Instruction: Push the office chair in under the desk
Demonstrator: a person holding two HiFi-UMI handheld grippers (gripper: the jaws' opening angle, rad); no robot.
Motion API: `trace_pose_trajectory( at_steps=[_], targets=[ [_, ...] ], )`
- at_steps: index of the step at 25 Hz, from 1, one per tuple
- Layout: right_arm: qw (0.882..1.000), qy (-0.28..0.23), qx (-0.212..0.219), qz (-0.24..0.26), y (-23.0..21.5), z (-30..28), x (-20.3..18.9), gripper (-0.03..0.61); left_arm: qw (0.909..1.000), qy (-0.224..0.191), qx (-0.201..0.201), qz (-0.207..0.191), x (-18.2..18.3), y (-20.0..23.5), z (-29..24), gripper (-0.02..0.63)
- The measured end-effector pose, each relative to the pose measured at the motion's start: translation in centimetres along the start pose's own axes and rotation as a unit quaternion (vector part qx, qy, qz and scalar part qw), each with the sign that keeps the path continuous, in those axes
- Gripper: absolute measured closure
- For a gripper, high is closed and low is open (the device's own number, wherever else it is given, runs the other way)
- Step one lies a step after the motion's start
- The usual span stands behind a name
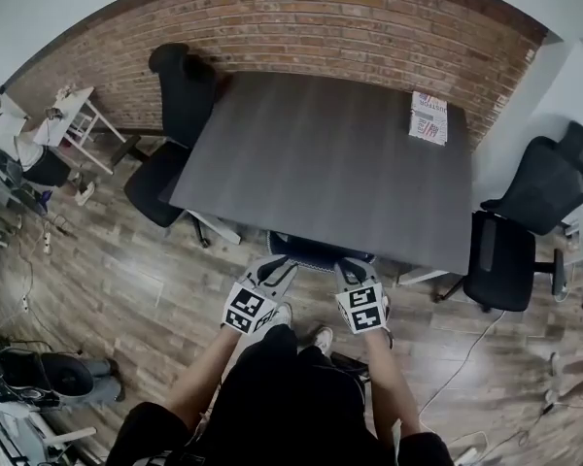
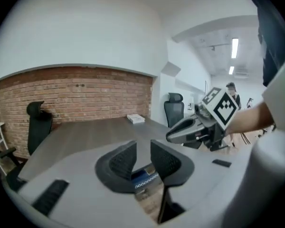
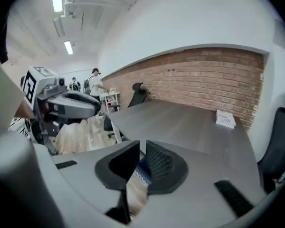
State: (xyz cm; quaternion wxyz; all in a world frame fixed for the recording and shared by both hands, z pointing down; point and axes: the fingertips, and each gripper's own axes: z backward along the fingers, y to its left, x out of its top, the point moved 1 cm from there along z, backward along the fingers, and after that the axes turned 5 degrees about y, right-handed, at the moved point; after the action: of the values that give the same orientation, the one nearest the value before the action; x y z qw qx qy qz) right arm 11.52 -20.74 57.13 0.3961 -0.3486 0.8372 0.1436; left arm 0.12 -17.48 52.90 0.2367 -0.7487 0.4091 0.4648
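From the head view I have both tools up in front of me, just short of the near edge of the desk (image 1: 330,163). The left gripper (image 1: 272,270) and right gripper (image 1: 353,272) sit side by side, close together but apart, each pointing toward that edge.

In the left gripper view its fingers (image 2: 122,159) stand a narrow way apart. Nothing is between them and they touch nothing. Through the gap I see only a strip of blue with a white pattern below, and the desk top beyond.

In the right gripper view the fingers (image 3: 161,164) are closer yet, a thin slit between them. They hold nothing and are clear of the desk. The same blue patterned strip shows under the slit.

The office chair (image 1: 316,250) is tucked under the near side of the desk, between the two grippers and just beyond their tips. Only a dark blue sliver of it shows past the desk edge, and I think that is the top of its back, though little can be seen.

A black chair (image 1: 180,95) stands at the far left corner of the desk, and another chair (image 1: 525,221) is off its right side. A booklet (image 1: 428,116) lies on the far right corner, near the brick wall (image 1: 369,27).
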Motion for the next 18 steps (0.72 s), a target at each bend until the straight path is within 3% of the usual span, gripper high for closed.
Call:
trace_pose_trajectory(
  at_steps=[3,8,13,18],
  targets=[
    [0.997,-0.050,-0.034,-0.049,-0.2,2.0,1.4,0.557,0.9986,-0.044,0.020,0.022,2.1,-0.3,1.7,0.549],
    [0.990,-0.098,-0.058,-0.084,0.4,4.8,3.3,0.569,0.9876,-0.120,0.019,0.100,5.1,0.3,4.5,0.603],
    [0.983,-0.128,-0.090,-0.093,1.8,7.2,5.0,0.572,0.9841,-0.136,0.073,0.088,6.3,1.9,7.7,0.606],
    [0.979,-0.149,-0.112,-0.085,4.7,8.6,6.1,0.572,0.9837,-0.141,0.077,0.080,6.9,2.7,10.3,0.606]
  ],
)
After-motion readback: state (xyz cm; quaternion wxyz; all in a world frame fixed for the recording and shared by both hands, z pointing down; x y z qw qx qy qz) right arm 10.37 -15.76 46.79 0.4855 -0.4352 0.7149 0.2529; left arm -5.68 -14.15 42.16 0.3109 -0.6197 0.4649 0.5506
